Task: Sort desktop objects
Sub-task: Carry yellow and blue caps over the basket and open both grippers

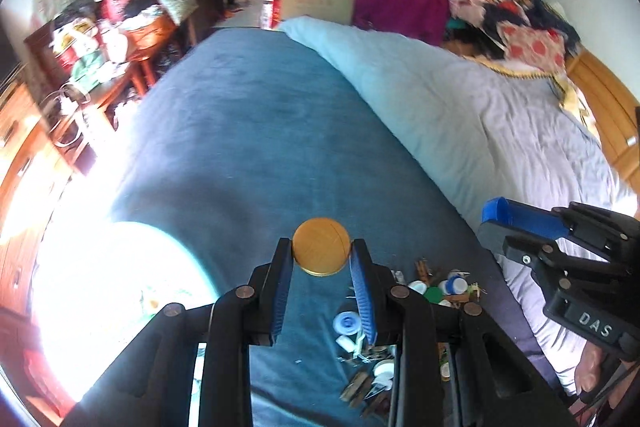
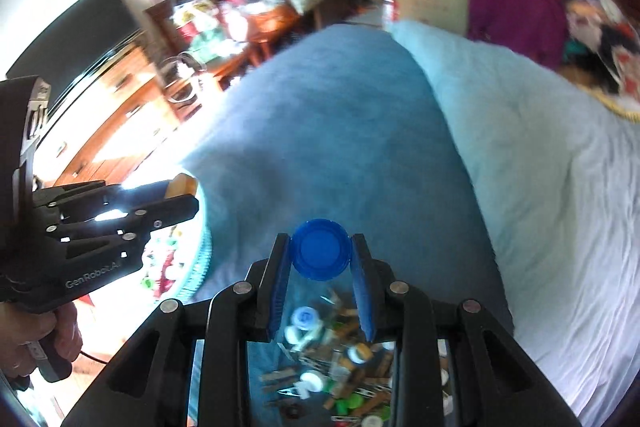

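Observation:
My left gripper (image 1: 321, 253) is shut on a gold bottle cap (image 1: 321, 246) and holds it above the blue bedspread (image 1: 248, 131). My right gripper (image 2: 320, 249) is shut on a blue bottle cap (image 2: 320, 248); it also shows at the right of the left wrist view (image 1: 494, 217). A pile of small items (image 2: 340, 359), caps, wooden clothespins and clips, lies on the bedspread below both grippers and also shows in the left wrist view (image 1: 400, 315). The left gripper (image 2: 182, 193) shows at the left of the right wrist view, with the gold cap (image 2: 182, 185) at its tip.
A round basket (image 2: 200, 259) holding sorted bits sits at the left, washed out by sunlight (image 1: 112, 307). A pale quilt (image 1: 480, 131) covers the bed's right side. A cluttered wooden table (image 1: 100, 67) and drawers stand at the left.

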Motion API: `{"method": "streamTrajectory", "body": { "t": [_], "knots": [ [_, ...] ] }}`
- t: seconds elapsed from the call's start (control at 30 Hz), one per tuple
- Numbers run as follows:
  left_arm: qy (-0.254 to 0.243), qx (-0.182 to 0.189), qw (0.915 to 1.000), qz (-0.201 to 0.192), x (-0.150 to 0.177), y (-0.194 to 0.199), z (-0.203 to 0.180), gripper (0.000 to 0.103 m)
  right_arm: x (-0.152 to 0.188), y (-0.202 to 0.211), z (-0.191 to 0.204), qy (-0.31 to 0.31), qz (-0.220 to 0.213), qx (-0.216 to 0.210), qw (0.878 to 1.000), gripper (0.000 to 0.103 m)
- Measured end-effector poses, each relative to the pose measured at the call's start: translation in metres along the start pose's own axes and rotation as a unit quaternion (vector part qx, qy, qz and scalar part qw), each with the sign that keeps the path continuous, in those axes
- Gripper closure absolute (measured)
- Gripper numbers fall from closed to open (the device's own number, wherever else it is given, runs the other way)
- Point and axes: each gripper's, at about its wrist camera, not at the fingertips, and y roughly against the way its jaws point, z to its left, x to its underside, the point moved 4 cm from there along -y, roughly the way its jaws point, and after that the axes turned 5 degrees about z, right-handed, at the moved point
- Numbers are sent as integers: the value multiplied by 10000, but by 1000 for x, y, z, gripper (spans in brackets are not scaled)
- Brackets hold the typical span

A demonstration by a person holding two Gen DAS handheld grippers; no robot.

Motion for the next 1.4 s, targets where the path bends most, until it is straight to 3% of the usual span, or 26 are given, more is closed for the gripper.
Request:
{"method": "streamTrajectory", "body": {
  "t": [0.27, 0.57, 1.03, 1.4],
  "knots": [
    [446, -131, 9987, -200, 15, 37, 64, 73, -12, 2, 85, 556, 66, -153, 9983, 75],
    [781, -355, 9958, -316, 31, 70, 129, 73, -25, -8, 146, 934, 54, -293, 9952, 75],
    [1067, -524, 9925, -272, 52, 87, 199, 73, -40, -27, 208, 1281, 163, -462, 9906, 75],
    [1147, -955, 9888, -32, 72, 83, 245, 73, -42, -51, 245, 1530, 351, -605, 9857, 74]
  ]
}}
